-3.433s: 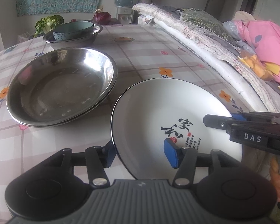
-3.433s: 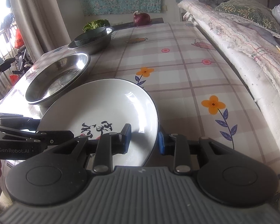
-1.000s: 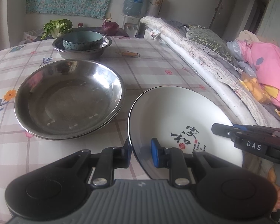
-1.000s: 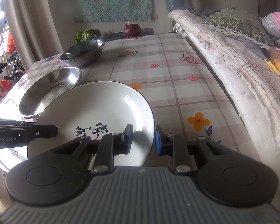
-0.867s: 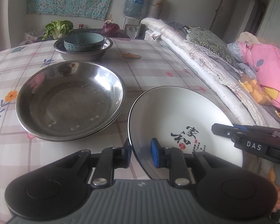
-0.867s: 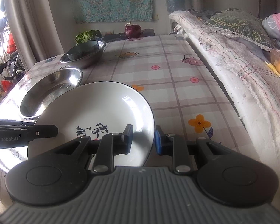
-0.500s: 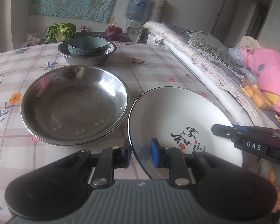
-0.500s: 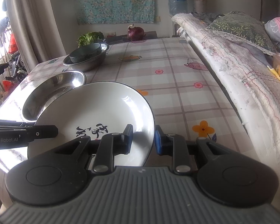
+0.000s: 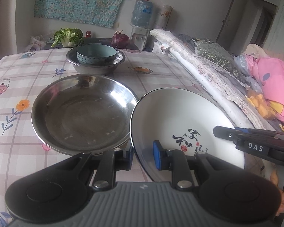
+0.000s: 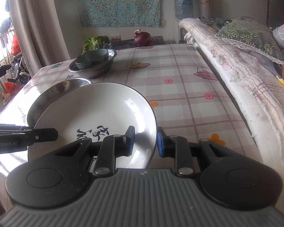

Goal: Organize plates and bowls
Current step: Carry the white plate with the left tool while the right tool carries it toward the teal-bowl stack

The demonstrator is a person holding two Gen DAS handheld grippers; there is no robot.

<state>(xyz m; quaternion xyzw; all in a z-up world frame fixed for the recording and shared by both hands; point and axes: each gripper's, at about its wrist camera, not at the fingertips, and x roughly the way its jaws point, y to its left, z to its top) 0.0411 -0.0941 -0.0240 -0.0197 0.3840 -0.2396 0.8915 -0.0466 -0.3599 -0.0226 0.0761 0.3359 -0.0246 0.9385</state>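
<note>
The left gripper (image 9: 143, 154) is clamped on the near left rim of the white ceramic plate with black calligraphy and a dark edge (image 9: 179, 117), one blue pad under the rim and one inside the well; the right gripper (image 10: 144, 139) is closed on the opposite, right-hand rim of that same plate (image 10: 96, 113), so the plate is carried between the two, tilted and seemingly clear of the checked floral desk (image 10: 179, 87); just ahead and to the left of the left gripper sits the wide shallow stainless steel dish (image 9: 81, 113), its right edge passing just behind the plate's left rim, though whether the two touch cannot be told; from the right gripper the same steel dish (image 10: 47, 96) lies ahead and to the left, partly hidden behind the plate; the coming move likely turns on this, since the dish is to the left of the plate and the left gripper is the nearer one, so a leftward carry would bring the plate over the dish's well; further ahead, well apart, a deeper steel bowl (image 9: 89, 67) holds a teal ceramic bowl (image 9: 96, 54) nested inside it.
</note>
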